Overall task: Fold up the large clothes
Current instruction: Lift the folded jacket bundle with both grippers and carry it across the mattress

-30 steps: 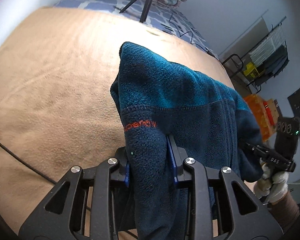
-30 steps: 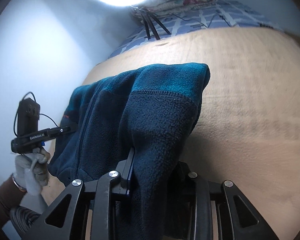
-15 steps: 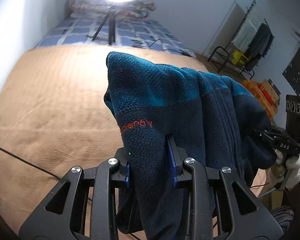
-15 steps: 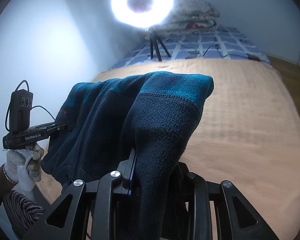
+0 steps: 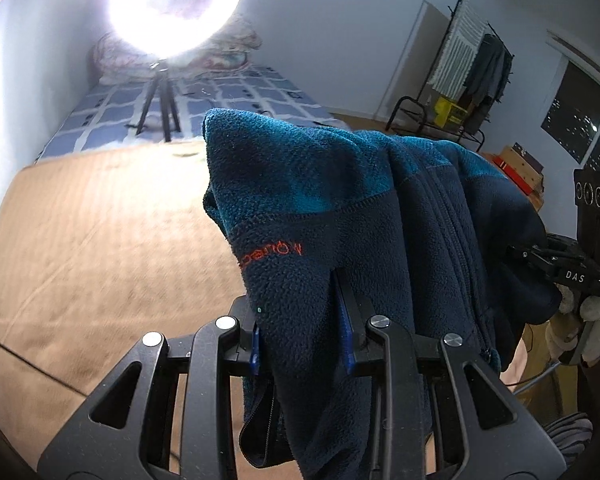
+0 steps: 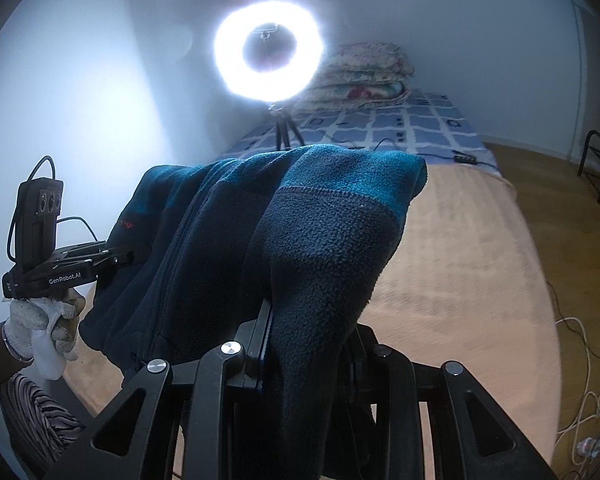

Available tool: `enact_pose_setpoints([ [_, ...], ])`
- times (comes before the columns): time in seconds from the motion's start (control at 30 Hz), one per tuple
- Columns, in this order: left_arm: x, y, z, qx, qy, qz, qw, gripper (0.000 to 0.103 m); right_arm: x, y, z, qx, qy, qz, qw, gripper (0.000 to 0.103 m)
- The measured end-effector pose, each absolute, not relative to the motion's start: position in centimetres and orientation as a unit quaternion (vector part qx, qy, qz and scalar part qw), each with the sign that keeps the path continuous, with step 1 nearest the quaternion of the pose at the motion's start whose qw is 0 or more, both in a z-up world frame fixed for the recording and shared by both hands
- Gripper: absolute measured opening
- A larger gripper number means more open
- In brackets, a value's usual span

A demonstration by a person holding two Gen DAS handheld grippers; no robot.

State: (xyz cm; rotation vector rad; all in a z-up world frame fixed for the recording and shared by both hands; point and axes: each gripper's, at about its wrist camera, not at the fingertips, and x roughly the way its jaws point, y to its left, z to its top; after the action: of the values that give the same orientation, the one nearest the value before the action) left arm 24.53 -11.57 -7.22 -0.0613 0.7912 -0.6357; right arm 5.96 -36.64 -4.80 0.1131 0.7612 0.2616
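Above the tan bed cover [image 5: 100,240], the blue fleece jacket [image 5: 340,208] is hanging in the air, stretched sideways between both tools. The left gripper [image 5: 300,344] is pinching one end of it and the right gripper [image 6: 308,344] is pinching the other end, so its long axis is running from hand to hand. The ring light [image 6: 268,50] is shining behind.

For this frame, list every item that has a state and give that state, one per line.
fleece jacket: held up off the bed, draped over both grippers, front zipper open at the bottom
left gripper: jaws shut on the fleece jacket
right gripper: jaws shut on the fleece jacket
ring light: switched on
tan blanket: spread flat on the bed
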Motion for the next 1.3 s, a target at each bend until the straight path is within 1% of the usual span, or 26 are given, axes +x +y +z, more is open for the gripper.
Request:
enact_pose_setpoints([
  [0.37, 31.9, -17.4, -8.7, -0.039, 0.385, -0.325, 0.863, 0.028, 10.9, -42.0, -5.7, 0.072, 0.372, 0.101, 0.92, 0.027],
  [0.73, 43.7, -25.8, -10.9, -0.036, 0.378, -0.341, 0.86, 0.028, 20.6, -49.5, -7.5, 0.093, 0.364, 0.072, 0.924, 0.026],
  [0.9, 48.1, -30.1, -12.2, -0.052, 0.384, -0.345, 0.855, 0.028, 24.6, -53.1, -8.1, 0.096, 0.366, 0.048, 0.924, 0.026],
  [1.13, 52.6, -35.4, -13.1, -0.05, 0.382, -0.346, 0.855, 0.028, 29.2, -58.3, -7.9, 0.104, 0.361, 0.023, 0.927, 0.026],
  [1.3, 55.2, -38.1, -13.7, -0.048, 0.381, -0.342, 0.858, 0.028, 33.2, -61.4, -8.8, 0.11, 0.361, 0.009, 0.926, 0.026],
])
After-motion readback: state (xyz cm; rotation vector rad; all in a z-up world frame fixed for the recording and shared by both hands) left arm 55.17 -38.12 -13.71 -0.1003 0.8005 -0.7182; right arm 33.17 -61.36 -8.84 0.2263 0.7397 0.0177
